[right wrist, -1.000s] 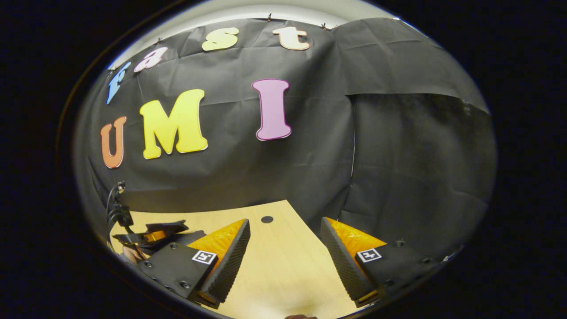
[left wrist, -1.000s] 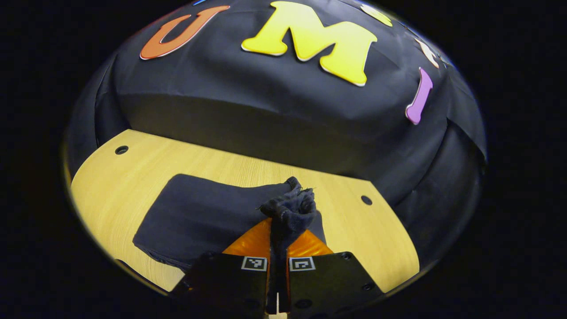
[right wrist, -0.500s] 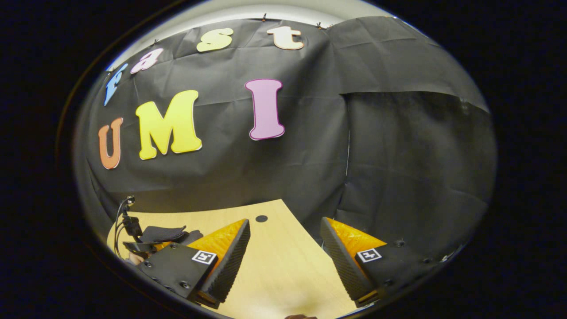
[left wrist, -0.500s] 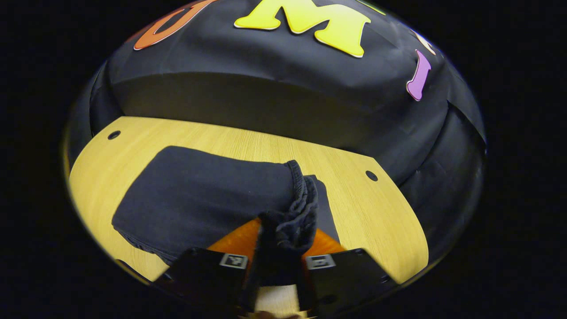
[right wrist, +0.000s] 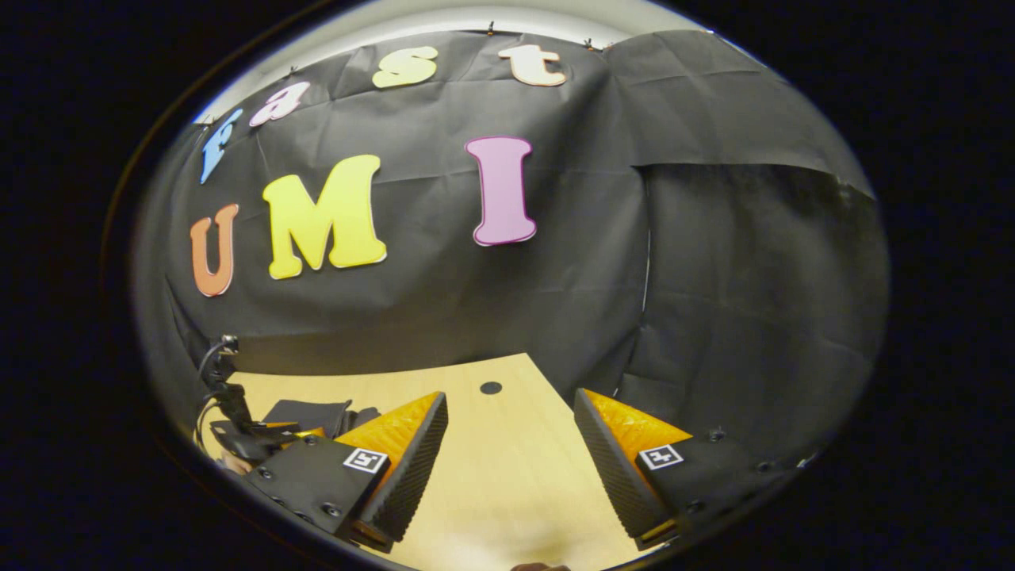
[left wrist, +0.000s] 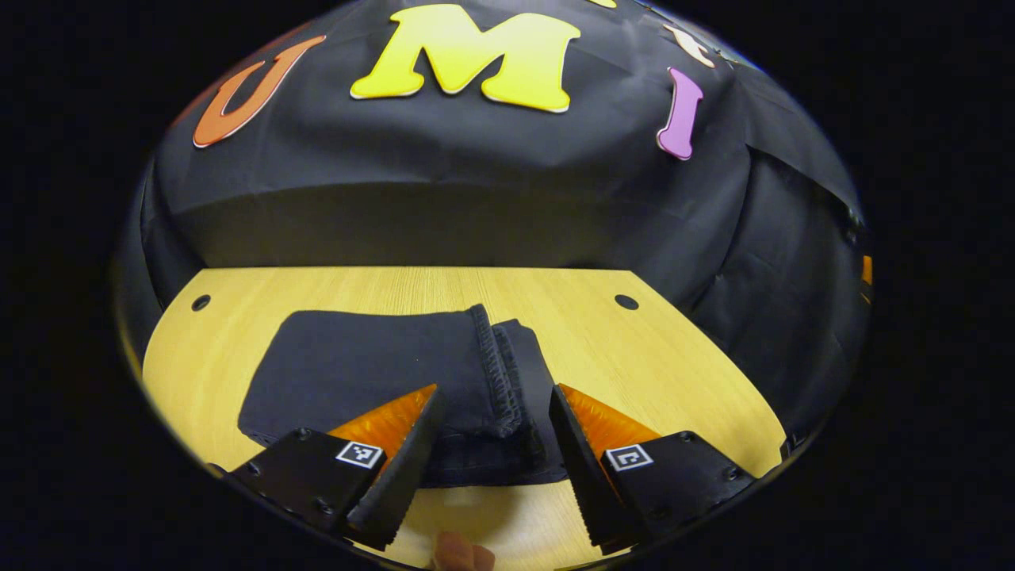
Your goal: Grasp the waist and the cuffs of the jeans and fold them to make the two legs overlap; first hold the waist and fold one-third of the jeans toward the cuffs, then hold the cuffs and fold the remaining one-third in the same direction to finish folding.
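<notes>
In the left gripper view, our left tongs [left wrist: 492, 432] now stand wide open at the bottom of the frame with nothing between the fingers, where half a second ago they were pinched on the bunched cuff end of the jeans [left wrist: 373, 373]. That hem now lies flat on top of the stack, its stitched edge running down the centre of the frame between the two fingers. We judge this to be the release after the last third was folded over, so the jeans look fully folded: a compact dark rectangle at lower left of centre on the worktop [left wrist: 674, 373], and what remains is likely only to draw our tongs back.

Around the bundle the worktop shows a hole [left wrist: 200, 302] at far left and another hole [left wrist: 626, 302] at right. A fingertip [left wrist: 460, 551] peeks in at the bottom edge.

In the right gripper view, the left tongs [right wrist: 262, 436] and a corner of the jeans [right wrist: 309, 412] sit at lower left, with a cable [right wrist: 218, 381] rising above them. Our right tongs [right wrist: 511, 460] are spread wide and empty over bare wood, well apart from the cloth, as before. Nothing stands in the way of withdrawing
</notes>
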